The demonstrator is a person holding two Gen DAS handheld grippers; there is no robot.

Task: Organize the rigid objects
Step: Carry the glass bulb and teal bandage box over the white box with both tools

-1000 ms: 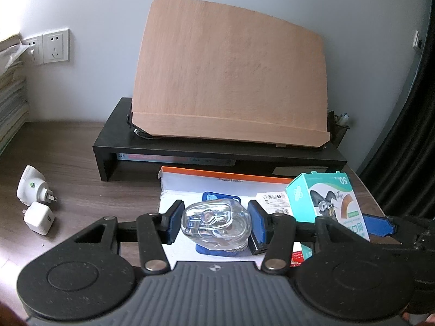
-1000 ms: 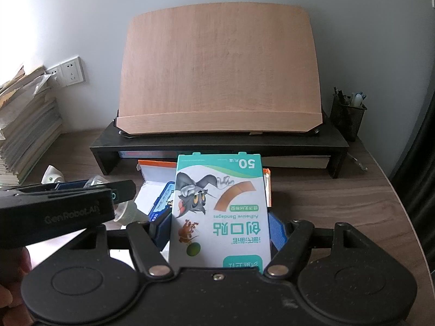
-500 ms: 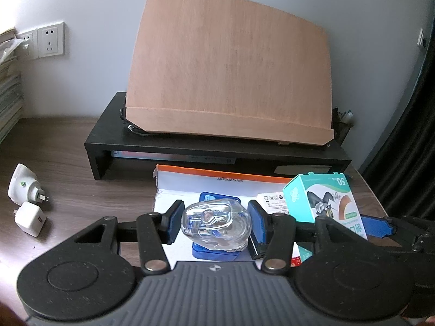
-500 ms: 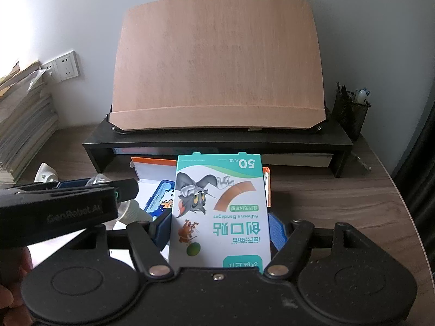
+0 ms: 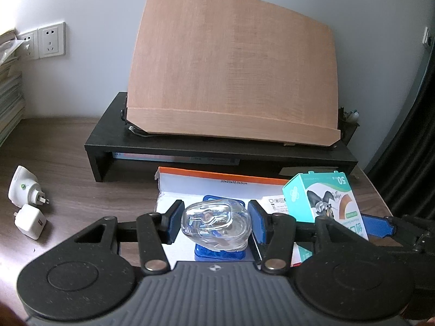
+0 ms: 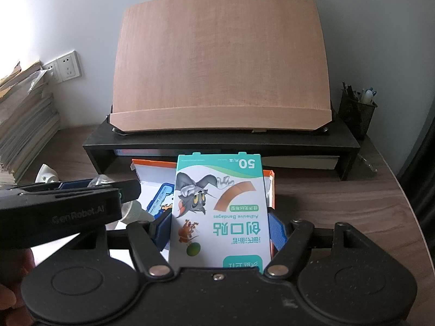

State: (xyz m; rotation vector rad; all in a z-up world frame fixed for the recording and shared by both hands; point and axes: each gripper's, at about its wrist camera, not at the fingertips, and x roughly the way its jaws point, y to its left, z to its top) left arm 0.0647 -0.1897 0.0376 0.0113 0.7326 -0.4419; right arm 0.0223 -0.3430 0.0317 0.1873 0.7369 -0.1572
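My left gripper (image 5: 216,224) is shut on a clear plastic bottle (image 5: 216,225), held above a white cardboard box with an orange rim (image 5: 217,175). A blue case (image 5: 217,252) lies in that box under the bottle. My right gripper (image 6: 220,228) is shut on a green and white adhesive bandage box (image 6: 220,206), held over the right part of the same cardboard box (image 6: 152,163). The bandage box also shows in the left wrist view (image 5: 323,203), and the left gripper shows at the left of the right wrist view (image 6: 68,201).
A black desk riser (image 5: 223,152) carries a tilted wooden board (image 5: 233,65) behind the box. Two white plug adapters (image 5: 27,206) lie on the desk at left. A paper stack (image 6: 24,125) and a mesh pen holder (image 6: 356,114) flank the riser.
Both grippers have edged slightly forward and to the left with their objects still held. The riser and board look a little closer.
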